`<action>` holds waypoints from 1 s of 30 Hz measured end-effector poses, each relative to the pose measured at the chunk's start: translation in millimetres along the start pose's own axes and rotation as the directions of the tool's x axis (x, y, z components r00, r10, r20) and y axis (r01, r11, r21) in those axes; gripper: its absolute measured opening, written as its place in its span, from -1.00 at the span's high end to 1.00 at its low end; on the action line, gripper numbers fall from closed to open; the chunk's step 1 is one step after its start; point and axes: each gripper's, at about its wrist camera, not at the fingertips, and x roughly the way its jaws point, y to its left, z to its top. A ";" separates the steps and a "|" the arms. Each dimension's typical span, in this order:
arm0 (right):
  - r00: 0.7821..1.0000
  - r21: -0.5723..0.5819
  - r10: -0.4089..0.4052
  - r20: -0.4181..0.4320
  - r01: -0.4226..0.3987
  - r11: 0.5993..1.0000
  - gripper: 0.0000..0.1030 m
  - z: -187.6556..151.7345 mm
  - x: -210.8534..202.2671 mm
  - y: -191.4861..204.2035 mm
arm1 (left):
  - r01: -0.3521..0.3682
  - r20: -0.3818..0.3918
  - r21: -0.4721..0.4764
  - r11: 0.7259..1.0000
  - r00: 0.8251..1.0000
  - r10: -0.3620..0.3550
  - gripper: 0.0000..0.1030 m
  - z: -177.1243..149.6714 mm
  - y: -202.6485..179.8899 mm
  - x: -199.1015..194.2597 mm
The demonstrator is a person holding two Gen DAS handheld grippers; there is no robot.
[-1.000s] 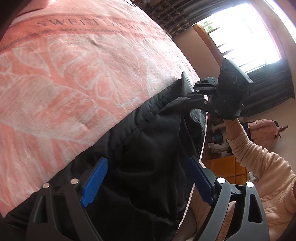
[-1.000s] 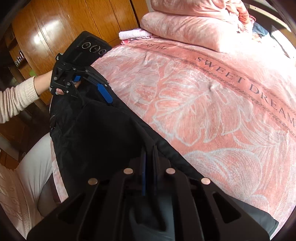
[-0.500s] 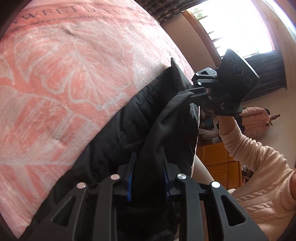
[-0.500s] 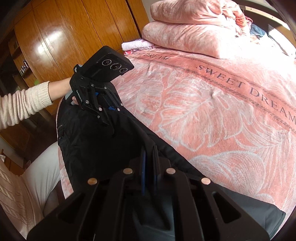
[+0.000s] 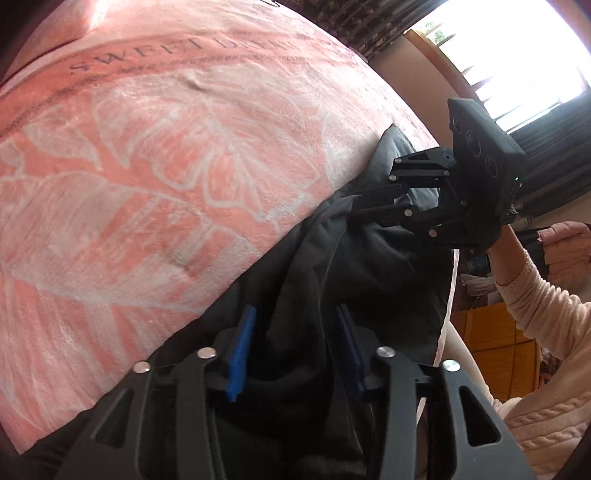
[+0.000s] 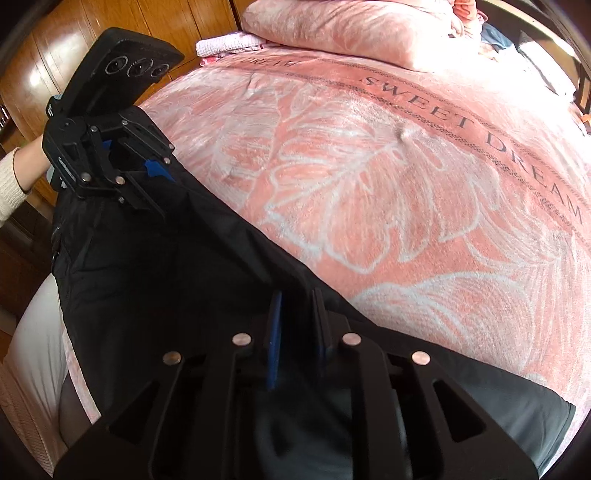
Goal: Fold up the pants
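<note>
Black padded pants (image 5: 369,266) lie along the near edge of the pink bed, also seen in the right wrist view (image 6: 155,266). My left gripper (image 5: 293,332) has its blue pads pressed on a thick bunch of the pants' fabric. It shows from outside in the right wrist view (image 6: 147,177), at the far end of the pants. My right gripper (image 6: 295,321) is shut on the pants' fabric at the other end. It shows in the left wrist view (image 5: 369,201), pinching the upper layer.
A pink blanket (image 6: 388,166) with white leaf print and "SWEET DREAM" lettering covers the bed. A pink pillow (image 6: 351,26) lies at the head. Wooden wardrobes (image 6: 55,55) stand beyond the bed. A bright window (image 5: 517,62) is at the far side.
My left gripper was open a second ago, then closed on the pants. Both grippers have shifted toward the bed with the fabric held.
</note>
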 end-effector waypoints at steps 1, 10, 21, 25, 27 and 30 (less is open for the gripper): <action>1.000 0.003 0.002 0.000 -0.002 1.000 0.62 -1.6 -0.9 -0.9 | 0.003 0.024 -0.006 1.000 1.000 -0.003 -0.55 -5.6 4.1 -13.2; 0.998 0.052 -0.019 0.064 0.015 0.999 0.55 -11.1 -32.9 -0.6 | -0.157 -0.023 -0.115 0.981 0.988 0.155 -0.51 -56.0 60.0 -82.5; 0.998 0.031 -0.035 0.059 0.033 0.999 0.55 -15.9 -42.5 20.3 | -0.249 -0.147 0.031 0.968 0.957 0.250 0.04 -62.6 67.0 -67.2; 0.998 0.015 -0.025 0.054 0.025 1.000 0.54 -15.2 -41.6 27.8 | -0.211 -0.184 0.095 0.973 0.957 0.226 0.04 -59.9 57.3 -51.9; 0.999 0.010 -0.019 0.044 0.018 1.000 0.54 -15.2 -39.6 29.2 | -0.202 -0.208 0.109 0.973 0.953 0.221 0.06 -60.6 56.7 -45.7; 0.999 0.022 -0.018 0.038 0.017 1.000 0.54 -17.1 -36.8 27.8 | -0.205 -0.218 0.103 0.973 0.950 0.224 0.61 -60.8 58.9 -45.3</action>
